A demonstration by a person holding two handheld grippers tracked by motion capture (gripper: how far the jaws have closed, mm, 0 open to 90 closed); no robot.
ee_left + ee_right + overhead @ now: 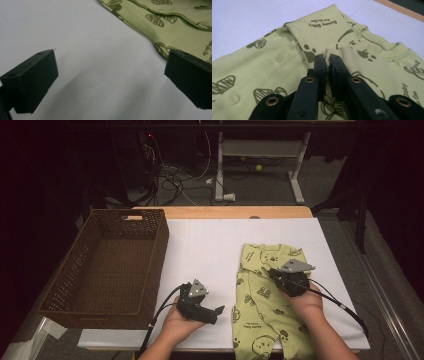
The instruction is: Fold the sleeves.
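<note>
Nearest the person, the left gripper [218, 310] hangs over bare white table covering [210, 250] with its jaws spread wide and nothing between them; in the left gripper view the edge of the garment lies just beside its far jaw, apart from it.

A little farther in, the right gripper [327, 58] has its jaws pressed together on a raised fold of the pale green baby romper printed with dark green bears and paw marks [265, 295]. In the right gripper view a thin ridge of cloth stands pinched between the two black jaws, near the sewn-on snap studs. The romper lies flat on the right half of the white covering, neck end away from the person, one sleeve already turned in across the chest.

Judging from this, the step in hand is folding: the right gripper has taken hold of the cloth near the middle of the body, probably a sleeve edge or the front placket, though the pinch hides which layer it has.

The next move calls for lifting the pinched fold just clear and carrying it across without dragging the layers below.

Farthest off, at the left, the dark brown woven rectangular basket [107, 265] stands empty, a likely destination for the folded piece.
</note>
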